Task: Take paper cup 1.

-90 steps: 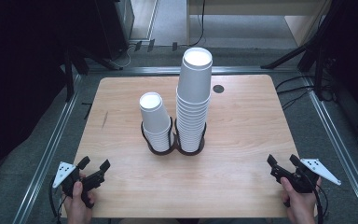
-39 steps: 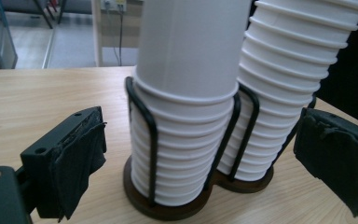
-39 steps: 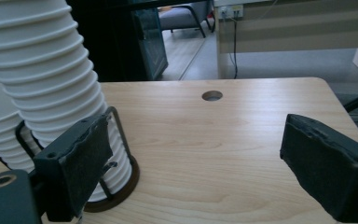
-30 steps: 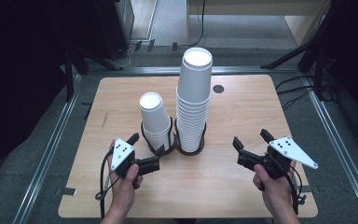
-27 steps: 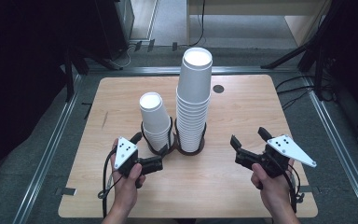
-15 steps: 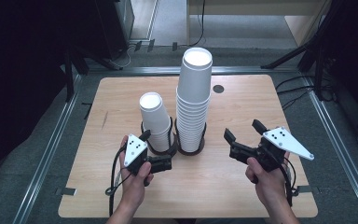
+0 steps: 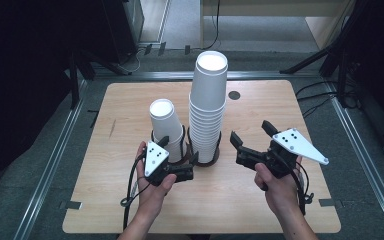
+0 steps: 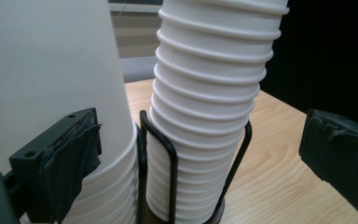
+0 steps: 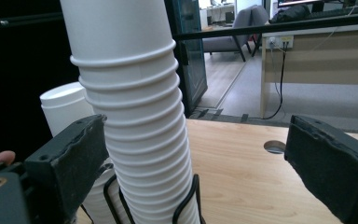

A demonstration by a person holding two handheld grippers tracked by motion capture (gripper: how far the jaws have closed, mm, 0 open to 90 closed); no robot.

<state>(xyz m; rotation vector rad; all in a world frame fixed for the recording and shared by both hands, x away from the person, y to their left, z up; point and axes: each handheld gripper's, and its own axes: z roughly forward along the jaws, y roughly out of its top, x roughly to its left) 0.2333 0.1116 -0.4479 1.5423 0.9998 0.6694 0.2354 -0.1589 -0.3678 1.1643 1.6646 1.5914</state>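
Observation:
Two stacks of white paper cups stand in a black wire holder (image 7: 182,159) at mid-table: a short stack (image 7: 166,125) on the left and a tall stack (image 7: 208,105) on the right. My left gripper (image 7: 179,151) is low at the holder's front, open. In the left gripper view one pad (image 8: 72,158) sits close beside the short stack (image 8: 51,84), and the tall stack (image 8: 205,116) stands ahead between the jaws. My right gripper (image 7: 251,134) hovers just right of the tall stack (image 9: 130,107), apart from it. Its jaws have just been opening, with nothing between the pads.
A round cable hole (image 7: 234,95) lies behind the stacks on the wooden table (image 7: 130,100). Metal rails (image 7: 50,170) run along the floor on both sides. Cables trail from both grippers toward the table's front edge.
Both hands have come in from the table's front corners to the cup stacks. The right gripper has risen and its jaws stand wider. The left gripper has edged up to the holder.

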